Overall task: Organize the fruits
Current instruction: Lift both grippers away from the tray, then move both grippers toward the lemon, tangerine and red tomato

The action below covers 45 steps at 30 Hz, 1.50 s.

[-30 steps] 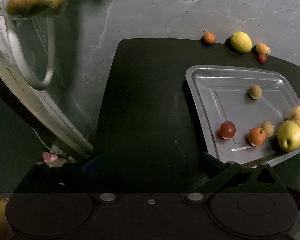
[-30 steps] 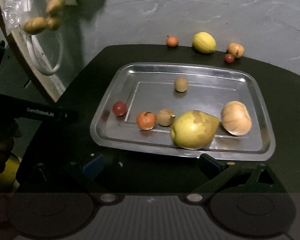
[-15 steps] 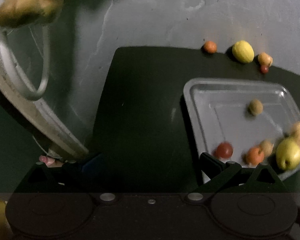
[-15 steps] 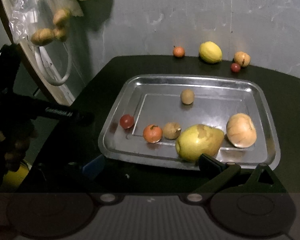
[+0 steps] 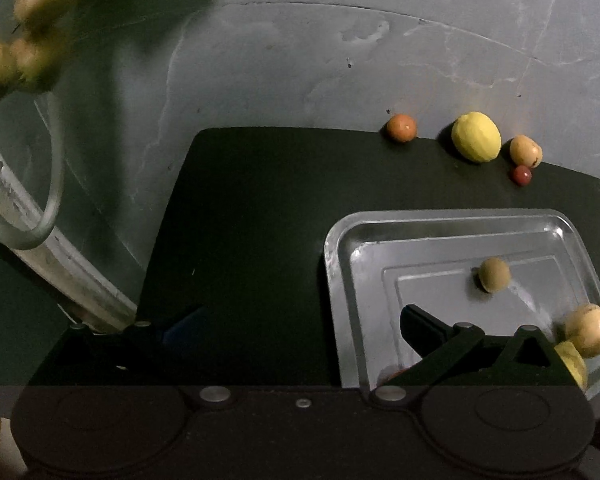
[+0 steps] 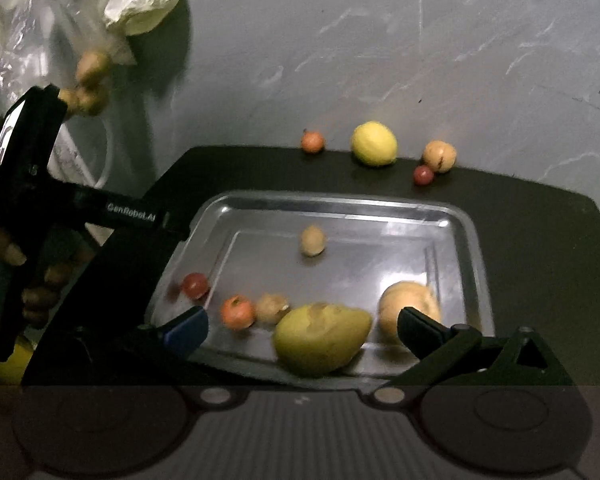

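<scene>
A metal tray (image 6: 466,240) is seen on a dark table (image 6: 540,240), holding six fruits: a yellow-green pear (image 6: 320,340), a pale round fruit (image 6: 404,308), an orange fruit (image 6: 238,312), a brownish one (image 6: 272,308), a red cherry-sized one (image 6: 195,285) and a small tan one (image 6: 312,240). Four fruits are left outside it along the table's far edge: a lemon (image 6: 374,143), a small orange fruit (image 6: 312,142), a tan fruit (image 6: 439,155) and a small red one (image 6: 423,175). The right gripper (image 6: 300,330) is held wide open and empty, low over the tray's near side. The left gripper (image 5: 300,320) is likewise spread wide and empty, over the tray's left rim. The step is judged to be a reach between placements. The next move is judged to call for a reach past the tray to the far row, then a gentle closure on one round fruit, which could roll.
</scene>
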Motion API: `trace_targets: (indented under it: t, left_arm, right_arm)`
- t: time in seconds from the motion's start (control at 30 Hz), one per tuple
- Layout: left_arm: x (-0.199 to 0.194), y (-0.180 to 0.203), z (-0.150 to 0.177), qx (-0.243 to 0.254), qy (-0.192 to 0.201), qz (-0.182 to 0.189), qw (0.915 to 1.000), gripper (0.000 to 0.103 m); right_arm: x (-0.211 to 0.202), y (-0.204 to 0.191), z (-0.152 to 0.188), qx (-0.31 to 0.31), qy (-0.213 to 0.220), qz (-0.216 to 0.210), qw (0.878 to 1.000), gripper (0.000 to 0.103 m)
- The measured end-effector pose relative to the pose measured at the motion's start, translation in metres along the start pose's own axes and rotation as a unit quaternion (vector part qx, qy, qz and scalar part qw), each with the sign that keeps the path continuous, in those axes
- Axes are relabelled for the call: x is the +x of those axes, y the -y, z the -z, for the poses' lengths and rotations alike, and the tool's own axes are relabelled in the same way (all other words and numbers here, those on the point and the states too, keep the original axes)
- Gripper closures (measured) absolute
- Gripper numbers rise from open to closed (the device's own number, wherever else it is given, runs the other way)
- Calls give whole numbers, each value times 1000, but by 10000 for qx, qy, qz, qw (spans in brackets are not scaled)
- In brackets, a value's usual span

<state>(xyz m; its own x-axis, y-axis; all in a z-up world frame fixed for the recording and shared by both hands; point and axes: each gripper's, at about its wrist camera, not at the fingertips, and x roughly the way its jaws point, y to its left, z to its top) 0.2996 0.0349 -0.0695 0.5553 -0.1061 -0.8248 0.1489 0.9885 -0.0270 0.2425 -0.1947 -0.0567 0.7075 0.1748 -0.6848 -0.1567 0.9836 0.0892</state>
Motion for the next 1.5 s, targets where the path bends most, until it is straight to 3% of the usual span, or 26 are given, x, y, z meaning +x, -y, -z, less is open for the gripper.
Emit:
trace_targets:
  t: [0.33,0.93,1.3,1.5]
  left_arm:
    - [24,20,-24,95,63,-142,9998,1]
    - [85,77,-100,682,484,-41,9965,1]
    - [120,98,-120,849,563,-98,9948,1]
    - [130,102,-124,973,605,-117,9933,1]
  right_arm:
    - [28,28,-21,-80,112,173,9998,0]
    - [105,82,-72,-57,281,580,9979,0]
    - [146,103,-89,61,212,614,9979,1]
    - [159,107,-93,179,123,525,9984,8]
